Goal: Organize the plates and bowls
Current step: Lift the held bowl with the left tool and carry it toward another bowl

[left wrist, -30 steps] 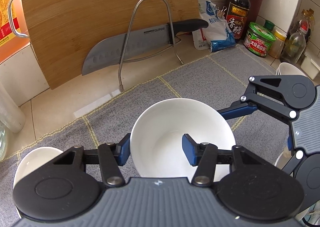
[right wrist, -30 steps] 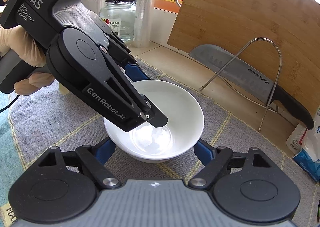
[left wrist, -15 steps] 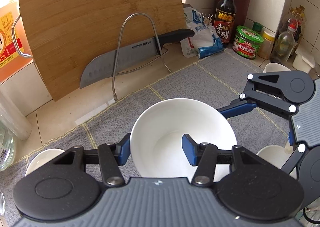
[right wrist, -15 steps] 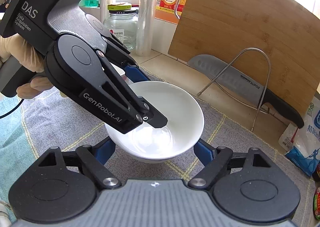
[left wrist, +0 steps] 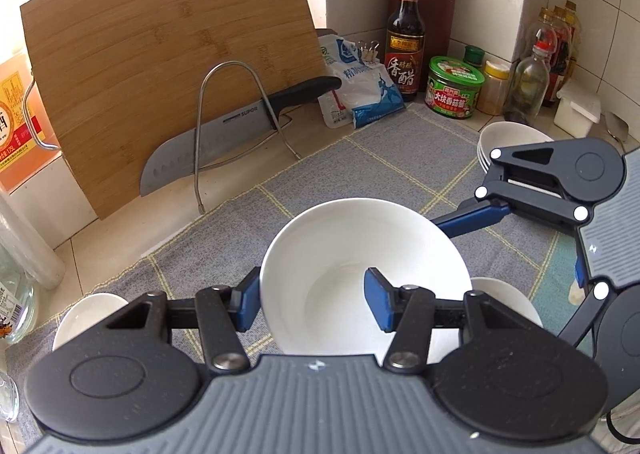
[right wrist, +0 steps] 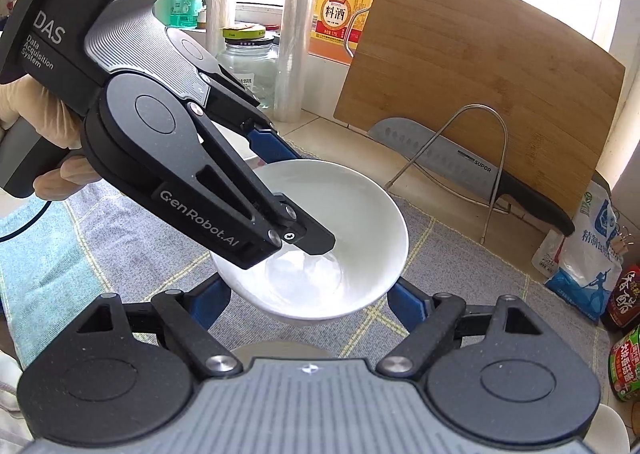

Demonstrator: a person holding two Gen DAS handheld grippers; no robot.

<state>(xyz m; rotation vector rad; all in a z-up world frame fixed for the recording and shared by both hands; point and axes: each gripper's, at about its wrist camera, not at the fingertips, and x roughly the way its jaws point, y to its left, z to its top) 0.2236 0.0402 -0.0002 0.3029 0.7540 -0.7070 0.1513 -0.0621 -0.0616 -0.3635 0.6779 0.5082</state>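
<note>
Bowl (left wrist: pixel 362 254) held off the mat (left wrist: pixel 360 158) by both grippers.
Plain white, glossy, empty; tilted, above the grey mat's near-centre. L gripper (left wrist: pixel 312 300) pinches the bowl's near rim, one blue pad inside, one outside, jaws almost closed. R gripper (right wrist: pixel 308 300) spans the bowl's outer wall, jaws partly open, pads (right wrist: pixel 212 302) against both sides. Stack of white bowls (left wrist: pixel 500 138) far right, 2 more white dishes near, contents hidden. Gloved hand (right wrist: pixel 24 110) grips the L tool; both point steeply down.

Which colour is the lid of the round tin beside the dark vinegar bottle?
Green; the tin's lid shows best in the left wrist view.
</note>
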